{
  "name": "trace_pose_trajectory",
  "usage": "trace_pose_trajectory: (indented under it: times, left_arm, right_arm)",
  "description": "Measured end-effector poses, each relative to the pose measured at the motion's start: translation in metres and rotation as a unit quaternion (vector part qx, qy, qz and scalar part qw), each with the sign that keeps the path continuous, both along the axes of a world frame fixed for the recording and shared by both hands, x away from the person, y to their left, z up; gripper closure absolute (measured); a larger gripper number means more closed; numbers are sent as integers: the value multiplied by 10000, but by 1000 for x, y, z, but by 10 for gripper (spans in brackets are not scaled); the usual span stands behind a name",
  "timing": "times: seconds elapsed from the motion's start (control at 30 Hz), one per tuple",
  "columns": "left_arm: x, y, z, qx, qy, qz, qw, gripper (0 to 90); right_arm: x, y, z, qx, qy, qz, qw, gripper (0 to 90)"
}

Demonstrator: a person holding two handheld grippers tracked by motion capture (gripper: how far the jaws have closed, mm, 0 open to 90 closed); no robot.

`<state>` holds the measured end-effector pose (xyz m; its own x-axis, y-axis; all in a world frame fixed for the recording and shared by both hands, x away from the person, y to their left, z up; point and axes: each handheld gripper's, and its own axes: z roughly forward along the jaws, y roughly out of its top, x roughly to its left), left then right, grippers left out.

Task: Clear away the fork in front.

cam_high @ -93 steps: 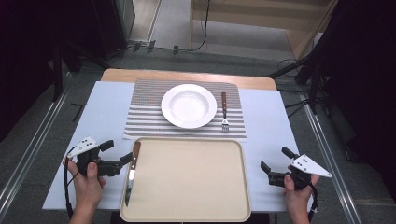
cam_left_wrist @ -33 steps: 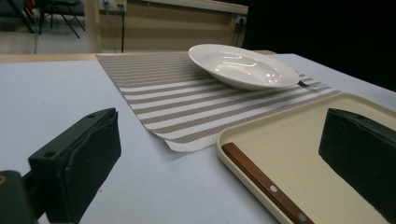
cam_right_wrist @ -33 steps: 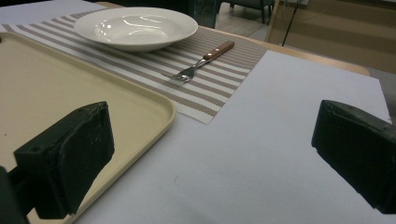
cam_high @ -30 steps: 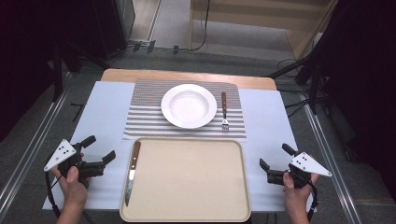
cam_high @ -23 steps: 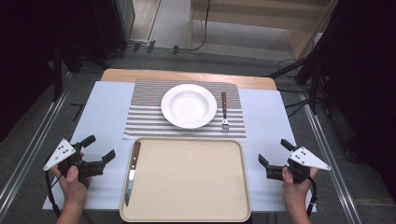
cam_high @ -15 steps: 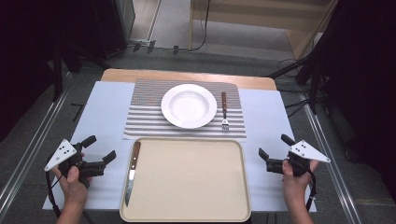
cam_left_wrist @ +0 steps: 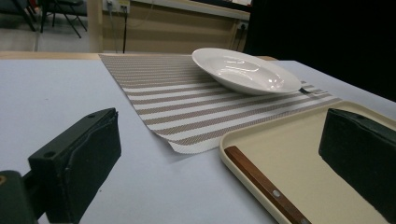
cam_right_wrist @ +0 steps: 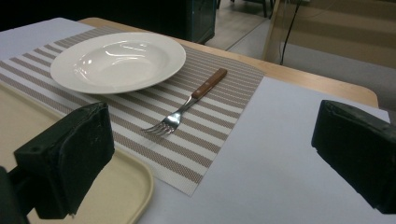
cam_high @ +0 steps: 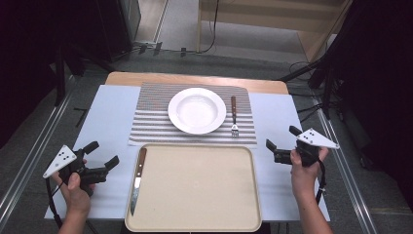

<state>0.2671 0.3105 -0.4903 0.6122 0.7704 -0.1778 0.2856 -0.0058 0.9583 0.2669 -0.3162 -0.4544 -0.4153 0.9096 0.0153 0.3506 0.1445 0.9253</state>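
Right claw [cam_high: 281, 144] shifted forward, spread, empty; fork [cam_high: 234, 116] ahead-left (apart). Left claw [cam_high: 102, 155] spread beside knife [cam_high: 137, 179].

Table [cam_high: 112, 109] with striped placemat [cam_high: 156, 122], beige tray [cam_high: 195, 187].

A tray [cam_high: 195, 190] lies at the near edge of the table [cam_high: 112, 112], with a knife [cam_high: 137, 179] in it along its left rim, handle pointing away. Behind the tray lies a mat [cam_high: 151, 122]; on the mat sits a plate [cam_high: 197, 110], and just right of the plate lies a fork [cam_high: 234, 116], tines toward the tray. The left gripper [cam_high: 100, 161] is held over the table left of the tray, the right gripper [cam_high: 282, 146] right of it, both well apart from the tray's contents.
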Motion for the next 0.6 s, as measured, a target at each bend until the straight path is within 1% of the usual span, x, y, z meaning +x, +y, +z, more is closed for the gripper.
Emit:
trace_pose_trajectory:
  times: [0.03, 0.1, 0.2, 0.23, 0.3, 0.33, 0.4, 0.43, 0.47, 0.5, 0.6]
  left_arm:
    - [0, 0, 0, -12, -6, -7, 10000, 0]
    - [1, 0, 0, -30, 13, -11, 10000, 0]
    - [0, -1, 0, 27, -10, -22, 10000, 0]
    - [0, -2, 0, 41, -12, -29, 10000, 0]
    - [-1, -3, 1, 93, -25, -41, 9999, 0]
    - [0, -4, 1, 127, -33, -49, 9999, 0]
    - [0, -6, 1, 172, -24, -63, 9998, 0]
    - [0, -6, 1, 230, -28, -71, 9997, 0]
    - [0, -7, 1, 240, -33, -89, 9997, 0]
    - [0, -8, 1, 256, -30, -99, 9996, 0]
    - [0, -8, 1, 273, -39, -85, 9996, 0]
  right_arm:
    - [6, 2, 3, -57, 21, 38, 10000, 0]
    - [9, 3, 4, -75, 31, 38, 10000, 0]
    - [17, 8, 6, -121, 104, 72, 9998, 0]
    - [22, 11, 6, -100, 154, 102, 9998, 0]
    - [24, 13, 6, -80, 166, 115, 9998, 0]
    - [26, 17, 4, 34, 236, 153, 9996, 0]
    - [27, 19, 3, 69, 245, 170, 9995, 0]
    - [29, 21, 3, 73, 269, 173, 9995, 0]
    - [33, 23, 3, 73, 326, 149, 9993, 0]
    - [33, 23, 3, 73, 326, 149, 9993, 0]
    - [41, 23, 4, 81, 390, 157, 9991, 0]
